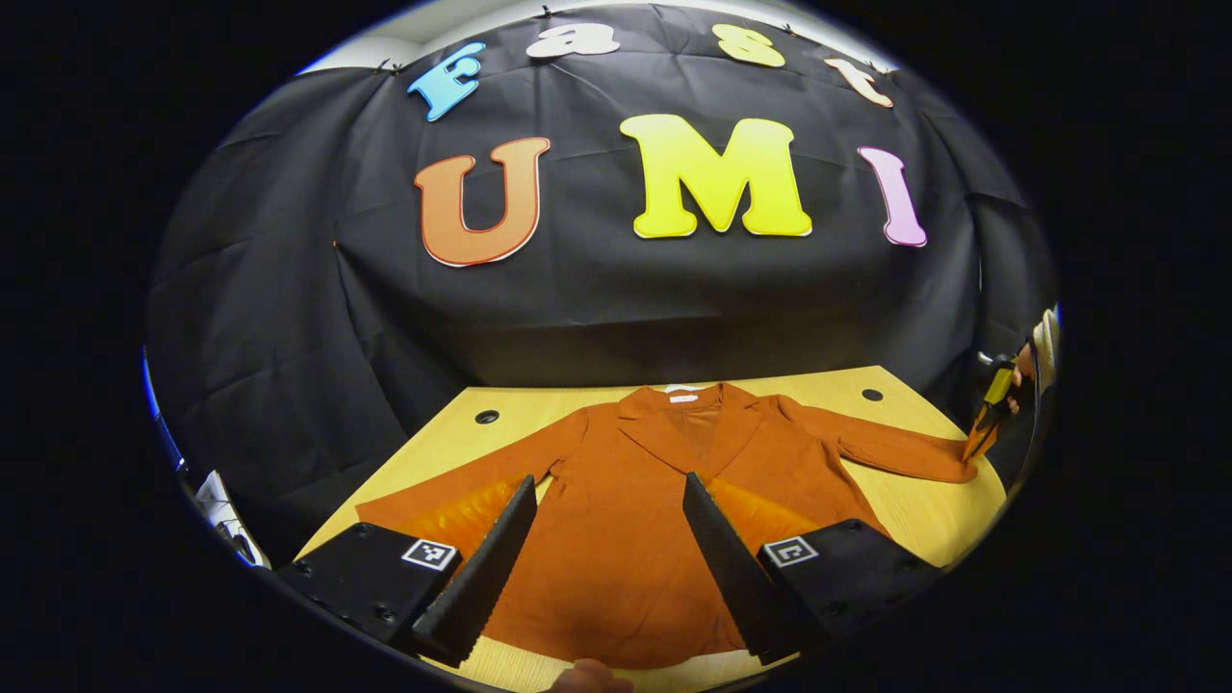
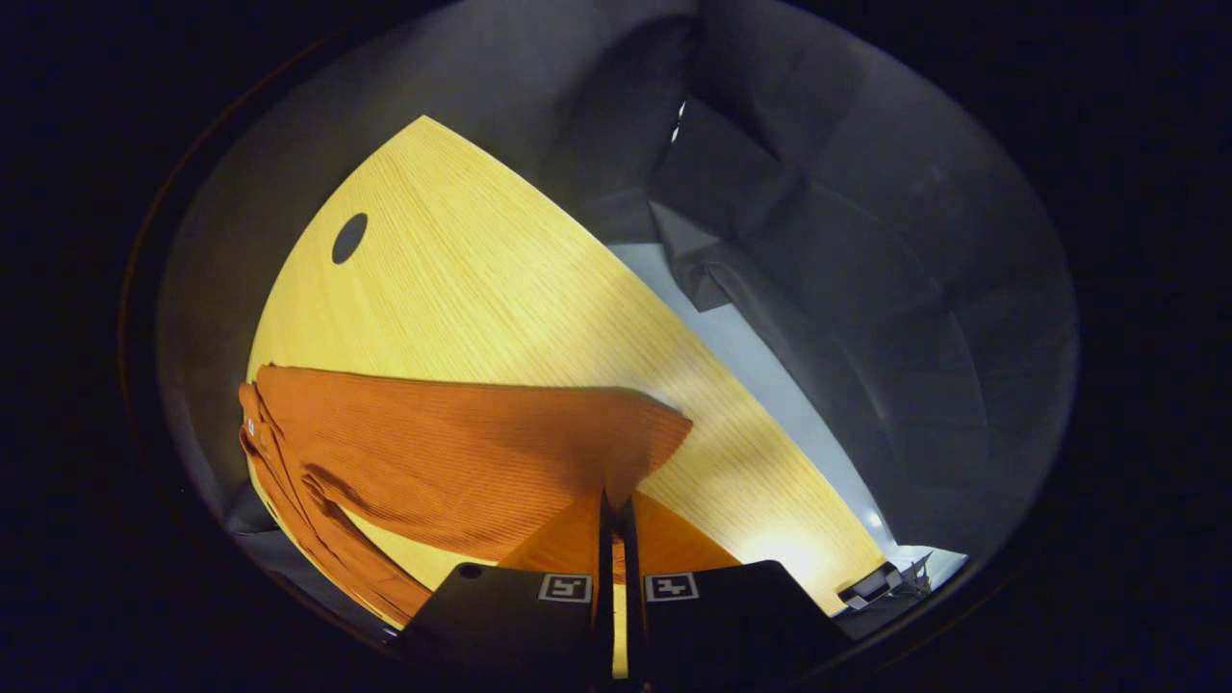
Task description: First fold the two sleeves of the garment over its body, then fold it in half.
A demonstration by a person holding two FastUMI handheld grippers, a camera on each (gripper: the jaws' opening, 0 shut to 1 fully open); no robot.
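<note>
Right gripper (image 2: 616, 515) pinched sleeve cuff (image 2: 630, 448) near table (image 2: 462, 279) edge, likely to fold over jacket (image 1: 616, 539) body; left gripper (image 1: 608, 500) hovered agape.

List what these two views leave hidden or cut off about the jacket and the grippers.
- Left gripper view: jacket hem, partly behind left gripper fingers.
- Left gripper view: left sleeve cuff, under the gripper body.
- Right gripper view: right gripper's hold on right sleeve, hidden by closed fingers.
</note>
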